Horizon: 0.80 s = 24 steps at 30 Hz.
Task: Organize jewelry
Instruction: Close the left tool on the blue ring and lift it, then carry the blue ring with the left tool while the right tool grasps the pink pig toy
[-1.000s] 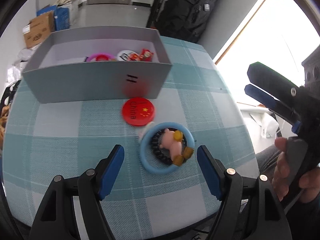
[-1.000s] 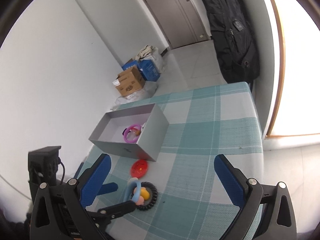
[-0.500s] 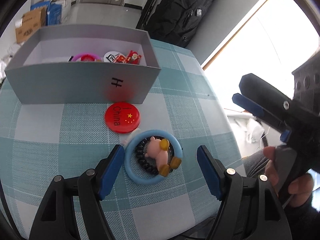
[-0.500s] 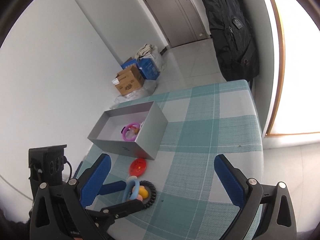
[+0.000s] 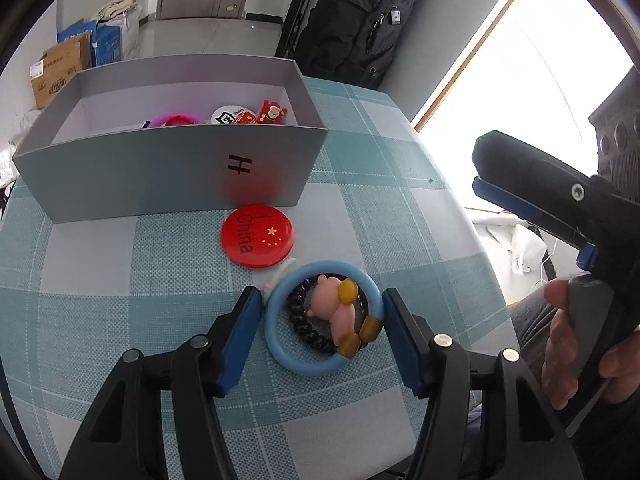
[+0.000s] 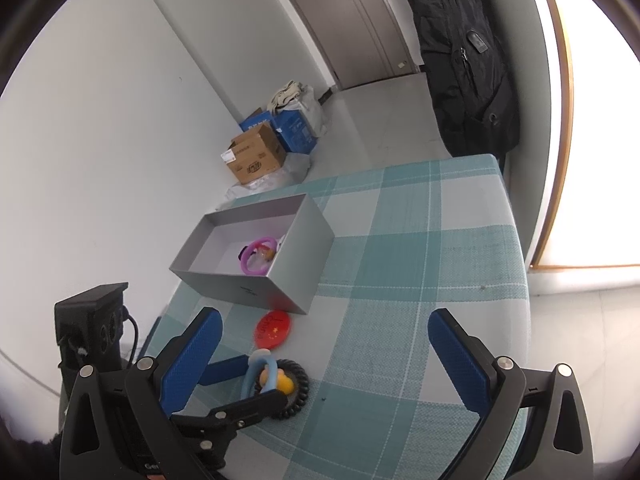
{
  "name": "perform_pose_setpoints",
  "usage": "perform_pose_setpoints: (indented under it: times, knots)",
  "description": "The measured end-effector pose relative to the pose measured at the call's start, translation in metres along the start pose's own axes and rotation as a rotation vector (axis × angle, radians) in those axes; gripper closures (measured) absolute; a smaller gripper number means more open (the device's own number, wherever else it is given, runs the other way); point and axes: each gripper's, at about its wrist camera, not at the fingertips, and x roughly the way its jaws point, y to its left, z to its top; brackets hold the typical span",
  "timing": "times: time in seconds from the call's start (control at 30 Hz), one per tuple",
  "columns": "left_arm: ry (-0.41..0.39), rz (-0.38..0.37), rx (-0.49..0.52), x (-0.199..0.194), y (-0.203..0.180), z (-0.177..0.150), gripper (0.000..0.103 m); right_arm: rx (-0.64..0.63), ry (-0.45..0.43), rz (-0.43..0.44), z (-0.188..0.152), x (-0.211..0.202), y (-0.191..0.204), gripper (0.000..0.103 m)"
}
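Jewelry still out on the table (image 5: 120,264) sits at lower centre of the left wrist view: a blue ring (image 5: 324,317) with a black coil band (image 5: 306,326) and a pink charm (image 5: 334,308) lying inside it, and a red badge (image 5: 258,235) just above. The left gripper (image 5: 323,320) has just been closing, its jaws now straddling the ring; the pads look to be at the ring's outer edge, though whether they press yet is hard to tell. The right gripper (image 6: 324,356) hangs with jaws wide apart and nothing between them.

To do this pick well, I'd keep the pads square on the ring's widest line and squeeze gently, since a hard, smooth hoop may squirt out. The coil and charm lie loose inside, so they may stay behind on the lift. Then carry it over the near wall of the box (image 5: 160,168), upper left.

Readable: "China" with yellow stars on the badge; an "H"-like mark on the box front.
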Motion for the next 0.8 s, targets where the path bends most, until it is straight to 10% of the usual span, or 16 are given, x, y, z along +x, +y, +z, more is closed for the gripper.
perform_pose_setpoints:
  times: [0.33, 0.8]
  knots:
    - [-0.029, -0.073, -0.078, -0.016, 0.015, 0.005, 0.047, 0.027, 0.02, -0.017, -0.002, 0.003, -0.007, 0.0]
    - [-0.293, -0.102, -0.224, -0.103, 0.056, 0.005, 0.047, -0.069, 0.096, -0.012, -0.025, 0.01, 0.018, 0.003]
